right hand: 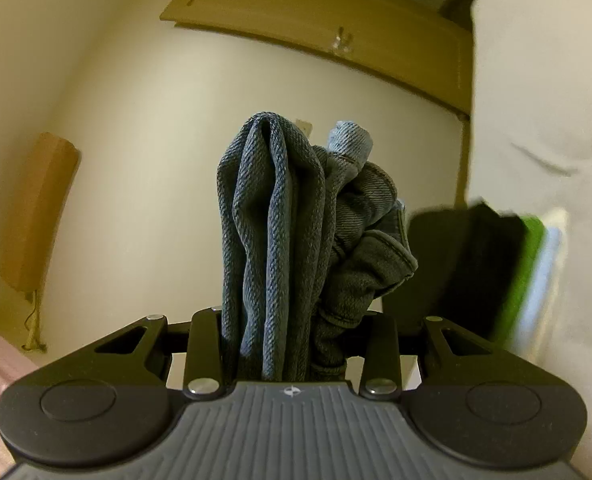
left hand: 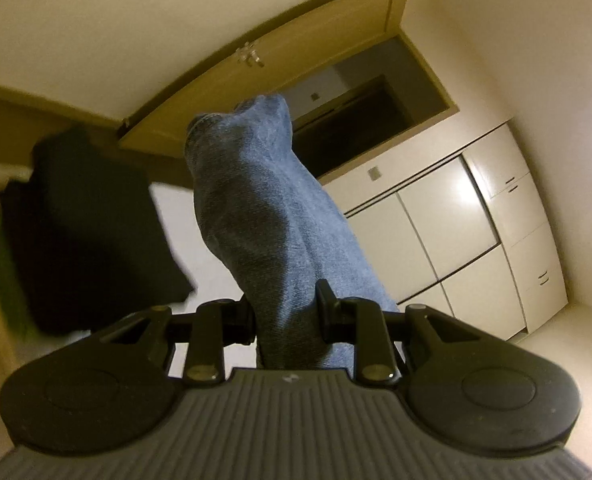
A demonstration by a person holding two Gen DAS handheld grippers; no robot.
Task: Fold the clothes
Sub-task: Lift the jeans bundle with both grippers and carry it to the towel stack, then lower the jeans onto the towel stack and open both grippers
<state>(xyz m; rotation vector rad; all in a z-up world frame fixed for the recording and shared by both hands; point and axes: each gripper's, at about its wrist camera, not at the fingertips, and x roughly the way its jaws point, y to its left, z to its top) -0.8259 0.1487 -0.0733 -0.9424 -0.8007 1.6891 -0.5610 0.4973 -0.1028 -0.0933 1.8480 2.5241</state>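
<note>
Jeans (left hand: 263, 216) in both clamped grippers

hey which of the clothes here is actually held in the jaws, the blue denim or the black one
The blue denim garment: both grippers, left and right, clamp it. The black garment lies apart, ungripped.

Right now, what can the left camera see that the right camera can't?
Only the left camera shows the white cupboards and the open doorway. Only the right camera shows a brown padded thing on the wall and a cable hanging below it. Both show blue jeans pinched in a tool, a wooden door and dark clothes.
</note>
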